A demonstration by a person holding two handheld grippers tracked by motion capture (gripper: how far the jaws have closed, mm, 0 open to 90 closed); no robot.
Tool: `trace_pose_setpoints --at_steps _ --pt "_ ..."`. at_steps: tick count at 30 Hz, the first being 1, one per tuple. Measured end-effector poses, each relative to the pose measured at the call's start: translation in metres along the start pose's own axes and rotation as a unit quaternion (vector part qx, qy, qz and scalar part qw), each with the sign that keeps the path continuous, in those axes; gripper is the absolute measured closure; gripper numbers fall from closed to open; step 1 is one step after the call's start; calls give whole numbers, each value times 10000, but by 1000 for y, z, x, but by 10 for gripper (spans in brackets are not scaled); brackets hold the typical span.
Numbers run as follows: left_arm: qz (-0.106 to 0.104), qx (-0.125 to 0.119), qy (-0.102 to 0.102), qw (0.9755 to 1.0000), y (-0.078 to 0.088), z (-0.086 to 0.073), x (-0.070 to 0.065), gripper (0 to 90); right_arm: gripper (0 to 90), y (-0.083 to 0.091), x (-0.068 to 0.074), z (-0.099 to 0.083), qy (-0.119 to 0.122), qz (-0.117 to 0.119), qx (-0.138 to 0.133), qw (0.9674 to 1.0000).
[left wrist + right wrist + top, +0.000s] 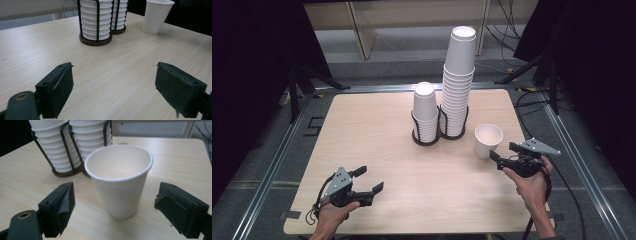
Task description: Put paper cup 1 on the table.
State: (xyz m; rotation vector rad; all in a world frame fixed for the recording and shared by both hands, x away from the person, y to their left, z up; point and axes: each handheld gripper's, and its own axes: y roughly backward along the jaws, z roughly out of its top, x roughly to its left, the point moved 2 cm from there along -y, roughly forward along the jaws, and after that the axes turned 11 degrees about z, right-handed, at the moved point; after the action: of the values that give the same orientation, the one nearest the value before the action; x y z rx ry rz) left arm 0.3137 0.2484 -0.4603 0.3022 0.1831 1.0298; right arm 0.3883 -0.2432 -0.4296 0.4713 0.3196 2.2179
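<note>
White paper cup (pixel 120 180) standing upright, mouth up, empty, thin rolled rim, on the table (pixel 377 150) just right of the two racked cup stacks (pixel 447 100). Right gripper (pixel 504 152) sitting beside it, jaws wide, not touching. Left gripper (pixel 369 180) resting well apart, jaws wide, gripping nothing.

Grey floor (pixel 272 165), pale shelving (pixel 377 20), dark surroundings.

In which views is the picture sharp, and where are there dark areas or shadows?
High view: the table is evenly lit, dark curtains at both sides. Left gripper view: near jaws soft, the single cup casts a faint shadow. Right gripper view: the cup is fairly sharp, cup stacks behind slightly blurred.
</note>
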Motion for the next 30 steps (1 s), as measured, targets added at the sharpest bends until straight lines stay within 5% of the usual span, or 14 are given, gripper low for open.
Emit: trace_pose_setpoints --at_steps 1,15,30 --pt "-18 -28 2 10000 -1 0 0 146 158 0 4 3 -100 39 -52 9999" --pt "-47 -1 19 10000 -2 -1 1 146 157 -8 34 56 356 300 -262 9986" --pt "-18 99 -2 9999 -1 -2 1 146 155 -34 40 111 441 382 -309 9978"
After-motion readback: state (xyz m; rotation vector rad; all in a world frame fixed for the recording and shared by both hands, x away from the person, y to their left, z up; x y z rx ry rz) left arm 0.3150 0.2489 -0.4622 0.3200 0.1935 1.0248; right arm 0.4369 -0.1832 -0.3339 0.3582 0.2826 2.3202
